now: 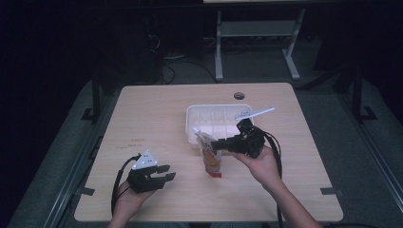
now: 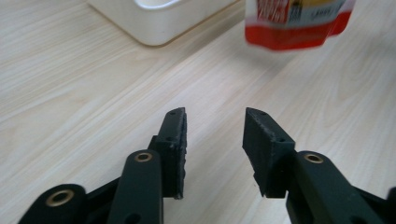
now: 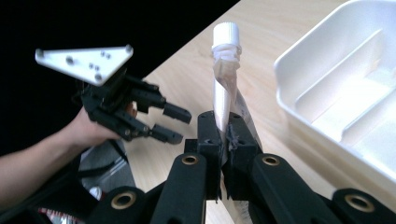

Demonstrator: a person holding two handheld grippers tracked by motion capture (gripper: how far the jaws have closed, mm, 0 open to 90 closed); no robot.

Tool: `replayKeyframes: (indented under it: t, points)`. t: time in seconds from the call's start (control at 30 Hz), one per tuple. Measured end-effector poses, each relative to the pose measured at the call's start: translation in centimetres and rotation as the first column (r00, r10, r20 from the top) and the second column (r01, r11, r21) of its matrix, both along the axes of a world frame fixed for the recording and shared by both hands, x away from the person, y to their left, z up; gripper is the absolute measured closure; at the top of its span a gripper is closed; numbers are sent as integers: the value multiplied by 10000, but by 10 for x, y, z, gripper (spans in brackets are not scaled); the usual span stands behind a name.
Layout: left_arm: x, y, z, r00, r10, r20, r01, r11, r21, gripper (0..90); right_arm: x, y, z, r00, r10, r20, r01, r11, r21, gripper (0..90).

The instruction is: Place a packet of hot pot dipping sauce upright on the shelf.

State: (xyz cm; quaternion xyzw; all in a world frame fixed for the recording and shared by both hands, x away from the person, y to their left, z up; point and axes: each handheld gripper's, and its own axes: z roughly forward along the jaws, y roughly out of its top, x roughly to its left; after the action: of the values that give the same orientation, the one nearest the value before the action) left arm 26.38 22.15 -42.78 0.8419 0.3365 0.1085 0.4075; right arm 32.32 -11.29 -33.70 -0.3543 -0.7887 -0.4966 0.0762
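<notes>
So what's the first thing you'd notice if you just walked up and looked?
Probably the spouted pouch with its white cap, pinched by the right gripper just in front of the white tray. Then the left gripper, open and holding nothing, near the table's front edge.

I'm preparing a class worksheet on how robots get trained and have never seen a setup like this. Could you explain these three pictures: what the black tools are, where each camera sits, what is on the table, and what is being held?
No robot here: a person holds a two-jaw gripper in each hand. The high view looks down from above on a wooden table. The other two pictures come from cameras riding on the grippers, looking along their black jaws.

On the table sits a white tray with dividers. The right gripper is shut on a spouted pouch, white-capped with a red bottom edge, gripping it sideways near the top, just in front of the tray. The left gripper is open and holds nothing; its own view shows its jaws apart above the wood.
</notes>
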Motion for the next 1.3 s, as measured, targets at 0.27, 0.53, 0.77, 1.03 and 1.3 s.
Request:
replayKeyframes:
  t: [0.27, 0.53, 0.77, 1.03, 1.3]
  points:
    - [0, 4, -1, 9993, 327, 169, -332, 9990, 294, 512, 7, -2, 18, 9982, -567, 208, 567, 9984, 24, 867]
    - [2, 9, -2, 9981, 583, 217, -590, 9977, 326, 468, 14, 1, 31, 9951, -935, 309, 936, 9956, -1, 869]
    - [3, 12, -3, 9967, 778, 242, -787, 9962, 369, 427, 23, 5, 40, 9925, -1165, 357, 1167, 9932, -20, 870]
    - [4, 17, -3, 9949, 971, 275, -982, 9942, 446, 382, 34, 11, 48, 9877, -1488, 491, 1499, 9885, -197, 871]
    - [4, 21, -3, 9933, 1123, 282, -1135, 9925, 457, 362, 46, 16, 53, 9820, -1809, 548, 1825, 9828, -273, 871]
